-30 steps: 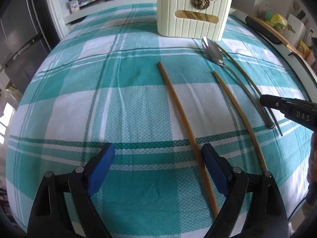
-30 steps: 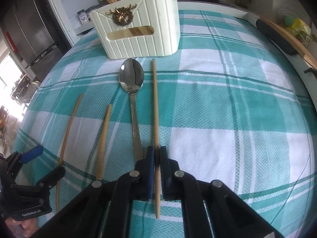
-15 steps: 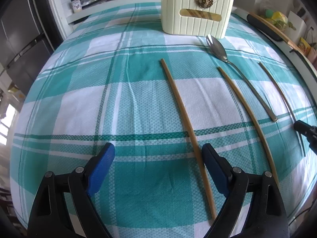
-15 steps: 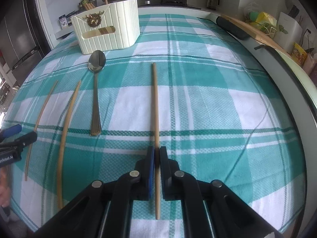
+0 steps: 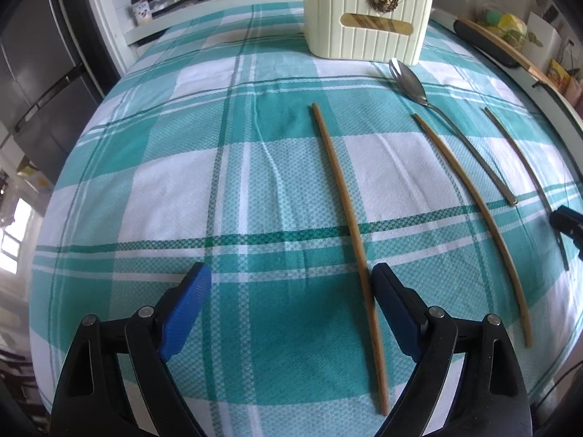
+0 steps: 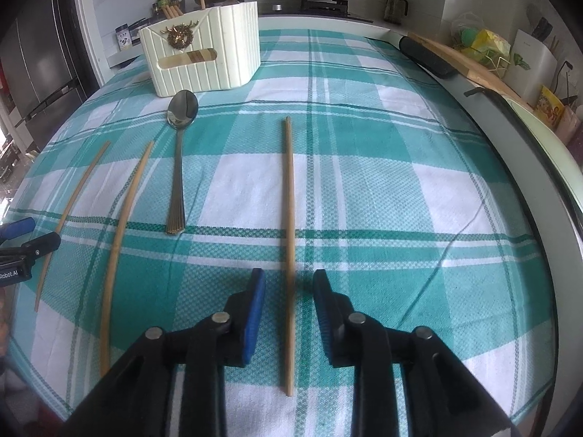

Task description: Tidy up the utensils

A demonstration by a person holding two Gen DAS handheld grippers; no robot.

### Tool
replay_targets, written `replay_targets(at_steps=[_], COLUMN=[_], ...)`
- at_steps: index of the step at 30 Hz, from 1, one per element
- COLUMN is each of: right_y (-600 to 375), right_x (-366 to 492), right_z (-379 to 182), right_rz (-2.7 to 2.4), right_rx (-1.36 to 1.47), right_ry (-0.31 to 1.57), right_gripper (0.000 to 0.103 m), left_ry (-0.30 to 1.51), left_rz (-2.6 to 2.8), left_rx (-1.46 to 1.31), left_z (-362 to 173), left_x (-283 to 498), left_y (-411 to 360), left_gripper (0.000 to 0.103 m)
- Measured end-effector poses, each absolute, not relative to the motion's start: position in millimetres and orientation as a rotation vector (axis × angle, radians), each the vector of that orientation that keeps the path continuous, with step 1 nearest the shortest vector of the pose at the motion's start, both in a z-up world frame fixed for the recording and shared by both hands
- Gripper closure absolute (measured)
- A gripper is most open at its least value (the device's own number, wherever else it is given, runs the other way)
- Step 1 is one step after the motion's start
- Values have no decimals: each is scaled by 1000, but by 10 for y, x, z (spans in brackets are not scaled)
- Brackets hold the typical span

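Right gripper (image 6: 288, 291) tilts steeply down over the cloth (image 6: 382, 182), and its jaws have just been opening: they now stand a little apart with a chopstick (image 6: 289, 218) lying loose between them, touching neither blue pad. That chopstick runs straight ahead from under the tool toward the far side of the table. Ahead and to the left stands the cream holder (image 6: 207, 65), with the spoon (image 6: 178, 167) just before it, bowl toward the holder. Two more chopsticks (image 6: 120, 229) lie left of the spoon; the outer one (image 6: 69, 211) is partly covered by the left gripper at the frame's edge. Left gripper (image 5: 288, 291) also points steeply down, jaws spread wide and holding nothing; its right finger (image 5: 390, 298) sits just beside a chopstick (image 5: 346, 211), and whether they touch cannot be told. From its camera the right gripper (image 5: 568, 224) is cut off at the right edge, only a black tip showing. Wooden sticks poke up behind the holder; what else it holds is hidden.
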State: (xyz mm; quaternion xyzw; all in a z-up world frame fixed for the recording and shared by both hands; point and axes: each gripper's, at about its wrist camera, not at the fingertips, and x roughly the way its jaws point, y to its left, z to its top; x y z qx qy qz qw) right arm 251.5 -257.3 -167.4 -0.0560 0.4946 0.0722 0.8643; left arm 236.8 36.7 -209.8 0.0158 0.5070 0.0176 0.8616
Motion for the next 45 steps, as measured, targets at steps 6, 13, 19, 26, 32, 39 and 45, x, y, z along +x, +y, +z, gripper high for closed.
replay_targets(at_steps=[6, 13, 19, 26, 32, 39, 45], right_y=[-2591, -2504, -2506, -2584, -2589, -2702, -2664], right_x=[2731, 2866, 2858, 2864, 2876, 3015, 3251], right_z=[-1597, -1557, -1525, -1522, -1521, -1379, -1443], right_rz=[207, 231, 242, 236, 248, 243, 270], right_rx=[-151, -154, -142, -108, -90, -45, -37], right_ry=[1093, 1105, 1097, 1105, 1106, 1086, 1129], right_gripper=[69, 69, 67, 66, 66, 66, 66], left_ry=[1060, 1055, 1047, 1045, 1045, 1068, 1126], left_rz=[28, -44, -63, -57, -57, -109, -164], left_rx=[99, 92, 85, 64, 46, -43, 2], left_z=[-2051, -1954, -1847, -1779, -1742, -1655, -1823], left_x=[2399, 2458, 2490, 2523, 2573, 2772, 3035], left_y=[474, 426, 456, 563, 645, 761, 536], left_gripper=[13, 13, 13, 13, 13, 13, 13])
